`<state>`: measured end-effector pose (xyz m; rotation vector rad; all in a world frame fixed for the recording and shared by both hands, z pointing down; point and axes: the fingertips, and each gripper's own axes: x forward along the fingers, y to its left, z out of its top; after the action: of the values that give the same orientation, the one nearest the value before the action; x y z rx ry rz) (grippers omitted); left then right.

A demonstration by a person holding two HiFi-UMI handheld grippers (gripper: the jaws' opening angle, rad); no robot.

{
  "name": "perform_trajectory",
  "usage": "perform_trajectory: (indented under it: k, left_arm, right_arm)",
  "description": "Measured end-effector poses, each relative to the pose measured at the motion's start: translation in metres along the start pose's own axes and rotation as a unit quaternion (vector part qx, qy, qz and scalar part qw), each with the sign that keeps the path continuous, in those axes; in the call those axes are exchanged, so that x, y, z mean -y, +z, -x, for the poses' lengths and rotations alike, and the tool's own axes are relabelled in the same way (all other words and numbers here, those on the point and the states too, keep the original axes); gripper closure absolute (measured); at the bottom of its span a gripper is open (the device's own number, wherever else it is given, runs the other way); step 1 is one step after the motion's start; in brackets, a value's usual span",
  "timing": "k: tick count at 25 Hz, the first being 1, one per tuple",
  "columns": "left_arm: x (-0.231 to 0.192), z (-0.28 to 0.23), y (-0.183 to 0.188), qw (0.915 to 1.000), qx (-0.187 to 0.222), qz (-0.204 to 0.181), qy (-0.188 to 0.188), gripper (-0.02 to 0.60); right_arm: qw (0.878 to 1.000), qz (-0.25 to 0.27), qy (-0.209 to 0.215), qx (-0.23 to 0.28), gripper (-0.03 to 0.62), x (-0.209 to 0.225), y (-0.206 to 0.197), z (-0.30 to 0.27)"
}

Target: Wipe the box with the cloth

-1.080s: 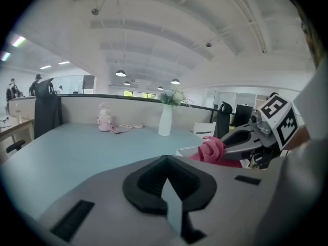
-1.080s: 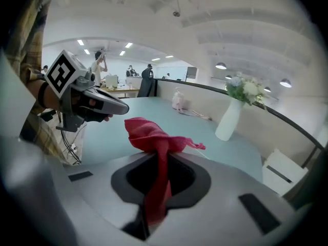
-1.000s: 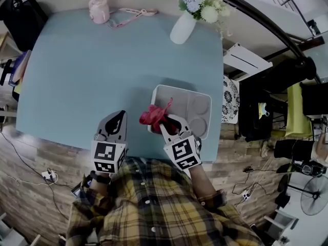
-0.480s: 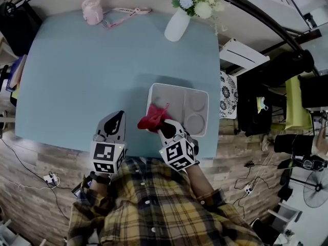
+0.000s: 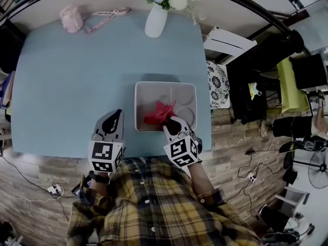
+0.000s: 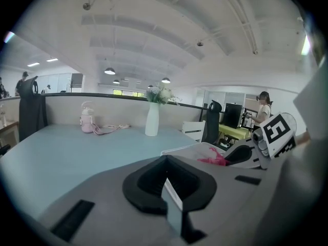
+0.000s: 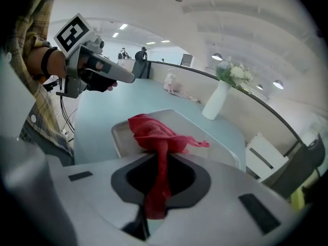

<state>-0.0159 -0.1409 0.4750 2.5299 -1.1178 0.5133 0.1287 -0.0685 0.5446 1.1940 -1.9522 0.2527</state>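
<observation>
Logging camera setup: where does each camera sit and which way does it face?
Head view: on the head, steeply down at table, box, cloth; left gripper, right gripper, plaid shirt show.
Left gripper view: on that gripper, across the table toward the vase; its shut jaws show.
Right gripper view: on that gripper, over the box; jaws shut on the cloth show.
Shared: both gripper views catch the vase and the other gripper.

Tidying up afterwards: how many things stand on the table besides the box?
2: a pink bottle at the far left corner and a white vase with flowers at the far edge.
</observation>
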Motion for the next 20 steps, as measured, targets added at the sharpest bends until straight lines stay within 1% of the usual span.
perform_trajectory:
  k: [8,15,20]
  left_arm:
    - [0.022,-0.009,0.003,0.9998,-0.002,-0.009,-0.017,0.588]
    - [0.035,-0.014,0.003,0.9996,-0.004,-0.014,-0.025,0.588]
    - [0.041,-0.018,0.006,0.9995,-0.002,-0.017,-0.027,0.588]
  right_arm:
    - [0.999,-0.016,-0.040,0.000,0.549,0.025,-0.016,0.022]
    - [0.994,-0.046,-0.095,-0.040,0.549,0.068,-0.063,0.043]
    - [0.990,-0.064,-0.115,-0.040,0.549,0.086,-0.077,0.056]
